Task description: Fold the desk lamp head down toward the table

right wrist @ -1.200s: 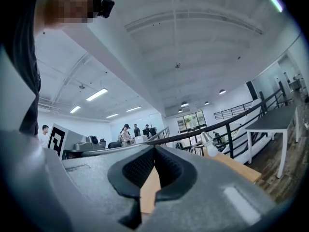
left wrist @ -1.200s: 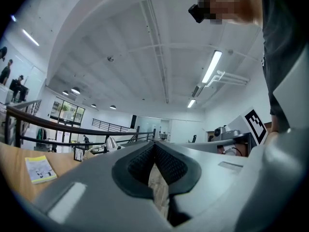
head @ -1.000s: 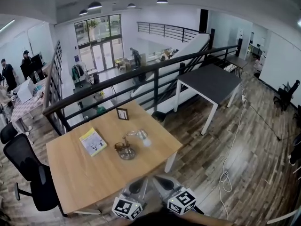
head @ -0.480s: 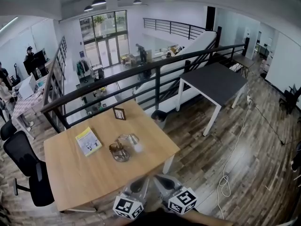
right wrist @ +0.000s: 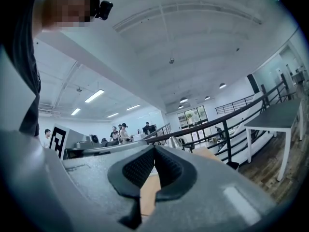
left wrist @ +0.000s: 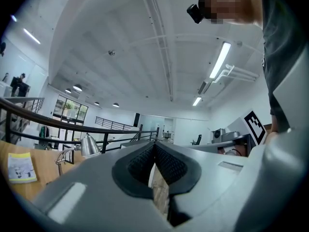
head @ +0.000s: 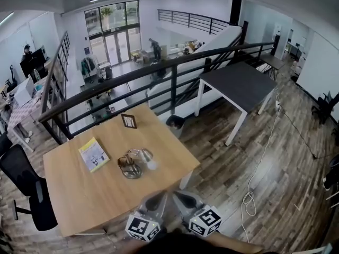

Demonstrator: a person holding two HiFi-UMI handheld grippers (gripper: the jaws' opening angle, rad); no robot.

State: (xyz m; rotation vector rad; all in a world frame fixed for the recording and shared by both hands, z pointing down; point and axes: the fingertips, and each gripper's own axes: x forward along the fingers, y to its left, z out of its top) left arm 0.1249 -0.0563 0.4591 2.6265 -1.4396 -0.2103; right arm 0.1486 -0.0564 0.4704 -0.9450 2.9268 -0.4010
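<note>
A small metal desk lamp [head: 133, 163] stands on the wooden table [head: 74, 194], its round base at the left and its silver head [head: 148, 156] raised on a bent arm. In the head view both grippers hang low at the table's near edge, well short of the lamp. My left gripper [head: 154, 201] is shut with nothing in it, and so is my right gripper [head: 183, 199]. The left gripper view shows the lamp head [left wrist: 89, 145] far off to the left of the closed left gripper [left wrist: 154, 147]. The right gripper view shows the lamp head [right wrist: 175, 141] just beyond the closed right gripper [right wrist: 154, 149].
A yellow booklet [head: 94, 154] lies left of the lamp and a small picture frame [head: 128, 121] stands at the table's far edge. A black railing [head: 159, 70] runs behind the table, a black office chair [head: 24, 187] stands at its left, and a dark table [head: 238, 86] is at the right.
The table and lamp have slid left and a little lower in the head view as the person moved. Both grippers stay shut, side by side at the bottom.
</note>
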